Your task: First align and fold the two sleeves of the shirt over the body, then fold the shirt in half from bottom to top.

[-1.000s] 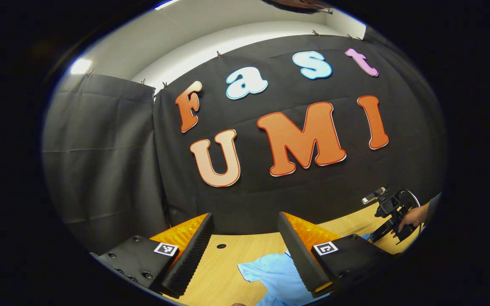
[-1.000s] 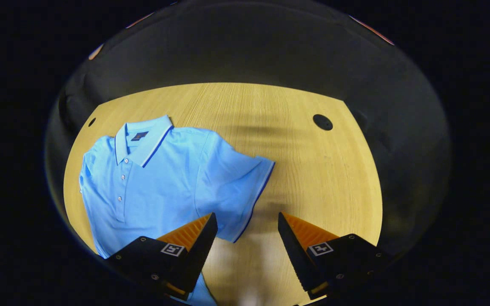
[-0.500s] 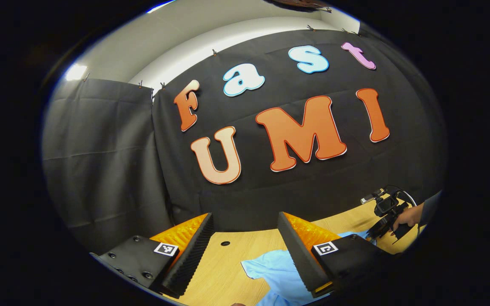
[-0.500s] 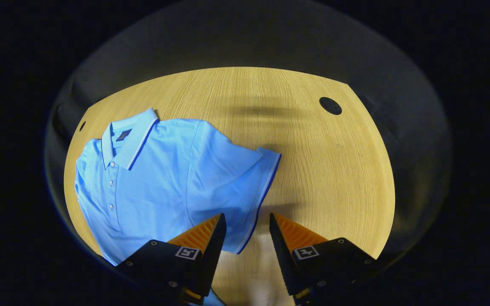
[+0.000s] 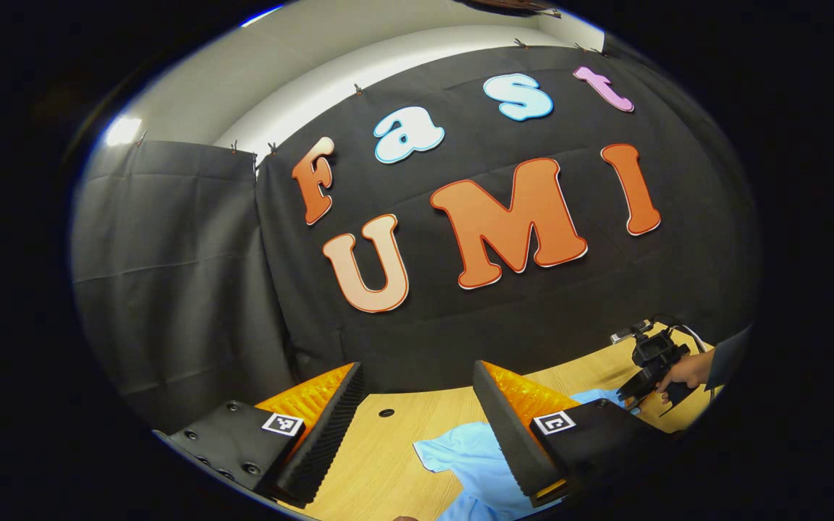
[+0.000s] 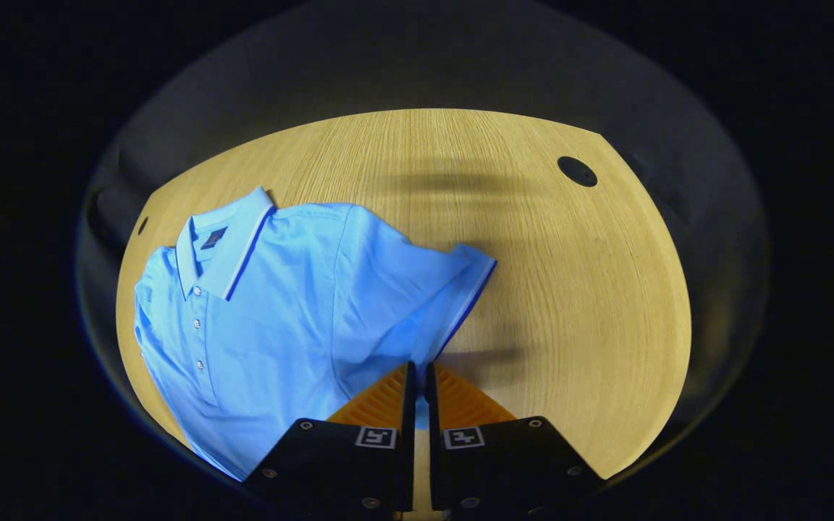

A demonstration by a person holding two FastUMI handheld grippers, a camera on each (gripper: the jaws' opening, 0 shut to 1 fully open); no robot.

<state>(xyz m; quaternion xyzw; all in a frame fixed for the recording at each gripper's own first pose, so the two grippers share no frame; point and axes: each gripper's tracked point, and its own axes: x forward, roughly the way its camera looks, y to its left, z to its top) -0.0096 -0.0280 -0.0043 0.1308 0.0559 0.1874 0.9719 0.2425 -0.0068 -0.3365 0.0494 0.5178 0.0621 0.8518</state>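
Lower centre of right gripper view: right gripper (image 6: 417, 376) is pinching the sleeve hem of the light-blue cotton polo shirt (image 6: 272, 318) lying left on the wooden table (image 6: 569, 289). Left gripper (image 5: 417, 412) is hovering, jaws spread. No fold is looking complete.

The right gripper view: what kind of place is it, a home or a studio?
Probably a recording booth, not a home: black cloth hangs behind a bare wooden table, where one blue polo shirt lies spread while a handheld tool pinches its sleeve.
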